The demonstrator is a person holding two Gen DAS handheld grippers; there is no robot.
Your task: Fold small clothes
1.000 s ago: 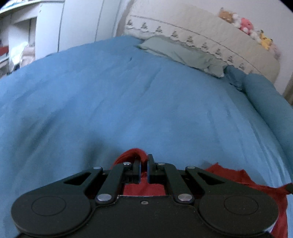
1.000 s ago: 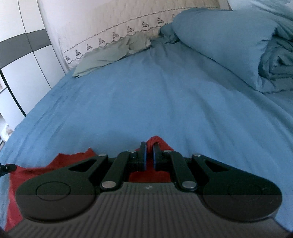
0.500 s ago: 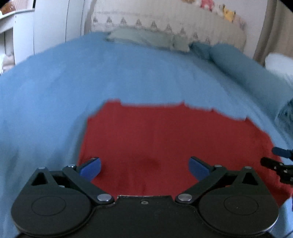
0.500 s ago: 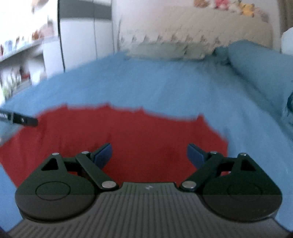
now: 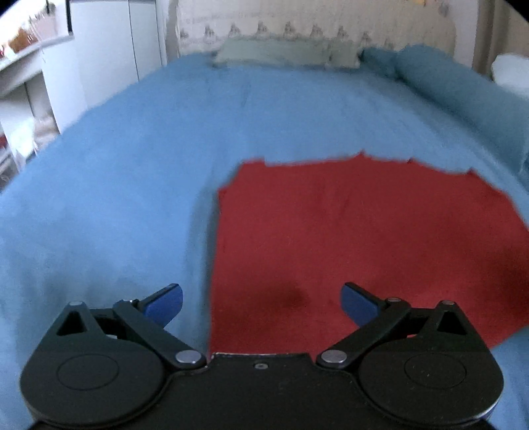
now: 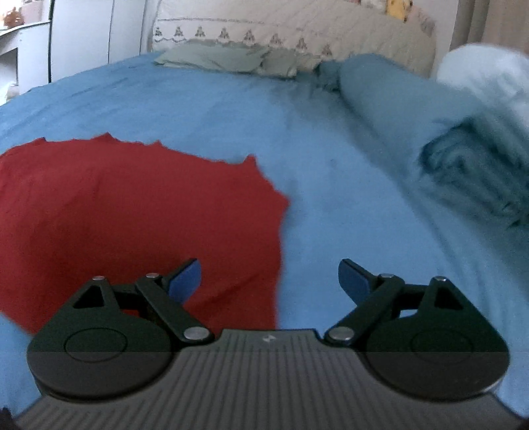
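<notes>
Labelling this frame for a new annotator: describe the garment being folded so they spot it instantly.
Start from the bed, covered by a blue sheet running up to a cream headboard. The red cloth lies flat on the near part of that sheet, just ahead of both open hand-held grippers. It is the only red item; the grey-green cloth by the headboard and the rolled blue bedding are muted.

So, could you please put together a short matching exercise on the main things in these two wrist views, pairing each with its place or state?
Things:
1. red garment
2. left tongs
3. grey-green pillow
4. rolled blue duvet

Places or states:
A. lying along the bed's right side
B. spread flat on the blue sheet
C. at the far end, against the headboard
D. open, holding nothing

Pairs: 1-B, 2-D, 3-C, 4-A
</notes>
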